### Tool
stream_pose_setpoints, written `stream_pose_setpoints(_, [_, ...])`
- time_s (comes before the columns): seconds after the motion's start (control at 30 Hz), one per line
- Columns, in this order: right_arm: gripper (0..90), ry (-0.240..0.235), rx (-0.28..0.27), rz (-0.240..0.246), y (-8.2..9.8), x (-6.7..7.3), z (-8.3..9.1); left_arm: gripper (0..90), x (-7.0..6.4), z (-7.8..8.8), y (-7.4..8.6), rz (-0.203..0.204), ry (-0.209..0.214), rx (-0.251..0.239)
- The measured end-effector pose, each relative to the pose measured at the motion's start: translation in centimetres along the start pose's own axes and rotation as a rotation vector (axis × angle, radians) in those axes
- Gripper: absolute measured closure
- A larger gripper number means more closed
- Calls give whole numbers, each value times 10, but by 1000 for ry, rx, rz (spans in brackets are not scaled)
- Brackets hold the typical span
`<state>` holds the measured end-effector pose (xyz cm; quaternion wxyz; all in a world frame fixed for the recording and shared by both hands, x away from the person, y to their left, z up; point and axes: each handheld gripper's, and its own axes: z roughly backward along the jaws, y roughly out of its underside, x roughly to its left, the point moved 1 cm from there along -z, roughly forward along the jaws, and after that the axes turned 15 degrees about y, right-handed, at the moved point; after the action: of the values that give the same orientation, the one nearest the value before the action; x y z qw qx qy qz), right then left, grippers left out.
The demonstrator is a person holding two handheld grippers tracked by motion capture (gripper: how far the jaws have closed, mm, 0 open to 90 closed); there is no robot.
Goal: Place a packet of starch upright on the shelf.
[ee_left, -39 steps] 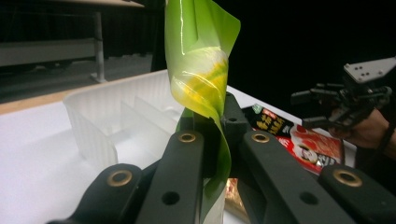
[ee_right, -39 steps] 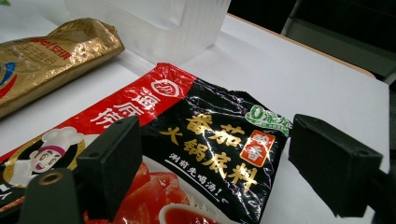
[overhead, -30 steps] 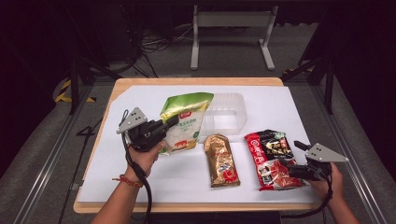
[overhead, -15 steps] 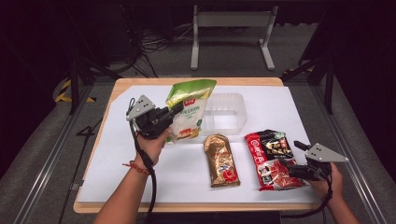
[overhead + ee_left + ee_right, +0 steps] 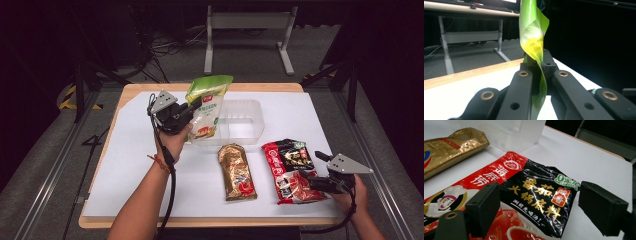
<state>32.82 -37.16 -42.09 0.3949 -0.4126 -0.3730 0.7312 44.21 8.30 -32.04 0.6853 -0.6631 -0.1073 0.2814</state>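
The left tongs (image 5: 192, 107) are clamped on the side edge of a green pouch (image 5: 207, 107), which hangs lifted off the table (image 5: 130, 175) just at the near-left corner of a clear plastic bin (image 5: 240, 122). The left gripper view shows why the grip sits where it does: the flat seam of the green pouch (image 5: 534, 47) runs straight between the two closed jaws, so the thin film is pinched rather than the bulging middle, and the pouch stands upright above the tongs instead of folding over. Held this way, its lower end points down toward the bin, which looks like the place it is meant to go (the bin seems empty, though its clear walls make that hard to tell from above).

The right tongs (image 5: 312, 177) rest low on the table at the near-right, spread wide over the near end of a red and black sauce packet (image 5: 292, 167). In the right gripper view the red and black sauce packet (image 5: 524, 195) lies flat between the two parted jaws, and I judge the pads are not pressing on it, so this hand is probably staged for the following pick. A gold packet (image 5: 237, 172) lies flat between the two hands, untouched.
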Motion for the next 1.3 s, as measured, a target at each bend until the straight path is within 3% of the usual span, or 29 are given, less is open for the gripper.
stream_pose_setpoints(0.33, [184,8,8,21,1,2,0,885,13,-22,0,-6,-66,-3])
stream_pose_setpoints(0.73, [185,8,7,16,2,1,2,885,24,-46,-17,-8,-131,-26])
stream_pose_setpoints(0.8, [185,7,9,13,2,1,2,885,28,-52,-20,-9,-158,-23])
stream_pose_setpoints(0.9, [185,5,14,13,3,1,1,885,35,-57,-22,23,-158,-35])
stream_pose_setpoints(1.2, [185,4,17,18,4,1,1,884,42,-70,-30,26,-187,-45])
stream_pose_setpoints(1.3, [185,4,17,17,4,1,1,882,42,-71,-30,33,-177,-59])
